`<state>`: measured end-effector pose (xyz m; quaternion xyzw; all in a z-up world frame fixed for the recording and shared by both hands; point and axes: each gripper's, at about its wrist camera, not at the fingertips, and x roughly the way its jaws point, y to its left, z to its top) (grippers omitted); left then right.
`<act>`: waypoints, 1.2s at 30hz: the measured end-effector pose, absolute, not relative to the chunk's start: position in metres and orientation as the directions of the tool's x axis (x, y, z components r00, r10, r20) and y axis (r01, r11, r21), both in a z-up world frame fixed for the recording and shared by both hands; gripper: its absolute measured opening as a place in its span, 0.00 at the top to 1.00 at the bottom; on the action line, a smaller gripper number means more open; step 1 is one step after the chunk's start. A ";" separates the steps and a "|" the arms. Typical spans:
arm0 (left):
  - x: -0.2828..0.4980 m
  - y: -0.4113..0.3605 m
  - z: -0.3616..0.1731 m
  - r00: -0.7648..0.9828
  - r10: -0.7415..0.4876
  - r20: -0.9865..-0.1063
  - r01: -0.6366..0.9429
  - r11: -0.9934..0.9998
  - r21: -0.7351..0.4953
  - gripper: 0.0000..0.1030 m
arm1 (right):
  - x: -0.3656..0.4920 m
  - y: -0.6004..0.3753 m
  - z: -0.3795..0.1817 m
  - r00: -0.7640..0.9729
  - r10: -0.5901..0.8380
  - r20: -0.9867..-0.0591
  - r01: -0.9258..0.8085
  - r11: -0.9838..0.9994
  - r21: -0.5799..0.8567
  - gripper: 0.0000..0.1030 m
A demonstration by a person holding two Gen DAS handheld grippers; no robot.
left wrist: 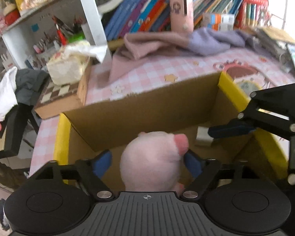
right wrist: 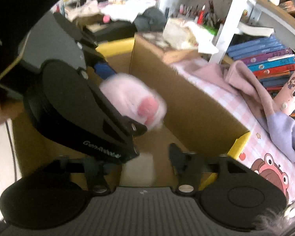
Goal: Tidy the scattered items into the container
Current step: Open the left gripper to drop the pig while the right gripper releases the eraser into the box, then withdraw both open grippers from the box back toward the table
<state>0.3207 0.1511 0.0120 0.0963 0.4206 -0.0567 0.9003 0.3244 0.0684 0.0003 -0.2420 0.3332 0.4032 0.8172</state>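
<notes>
A pink plush toy (left wrist: 153,157) sits between the blue-padded fingers of my left gripper (left wrist: 147,164), over the open cardboard box (left wrist: 139,116) with yellow-taped edges. In the right wrist view the same toy (right wrist: 135,104) hangs in the left gripper (right wrist: 120,98) above the box (right wrist: 186,110). My right gripper (right wrist: 141,161) is open, inside the box, with a white item (right wrist: 139,169) on the box floor between its fingers. The right gripper (left wrist: 232,127) also shows at the right in the left wrist view.
The box stands on a pink checked tablecloth (left wrist: 147,74). Pink and lilac cloths (left wrist: 167,45) lie behind it. A tissue pack (left wrist: 68,66) rests on a chessboard box (left wrist: 59,98) at the left. A bookshelf (left wrist: 167,11) is at the back.
</notes>
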 end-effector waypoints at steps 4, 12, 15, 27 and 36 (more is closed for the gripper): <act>0.306 0.156 0.031 0.702 -0.009 -0.712 0.136 0.983 0.122 0.10 | 0.323 0.055 0.015 0.477 0.536 -0.696 -0.801 0.591 -0.093 0.39; 0.269 0.160 0.057 0.781 0.043 -0.624 0.019 0.996 0.092 0.10 | 0.308 0.025 0.046 0.548 0.575 -0.608 -0.753 0.655 -0.060 0.36; 0.247 0.155 0.065 0.828 0.093 -0.553 -0.036 0.993 0.113 0.10 | 0.299 0.013 0.053 0.582 0.570 -0.580 -0.731 0.679 -0.065 0.32; 0.180 0.140 0.084 0.878 0.115 -0.465 -0.072 0.992 0.108 0.09 | 0.256 -0.024 0.065 0.673 0.517 -0.530 -0.636 0.769 -0.057 0.29; 0.124 0.132 0.094 0.904 0.138 -0.405 -0.075 0.983 0.168 0.07 | 0.210 -0.045 0.061 0.728 0.463 -0.506 -0.576 0.813 -0.084 0.28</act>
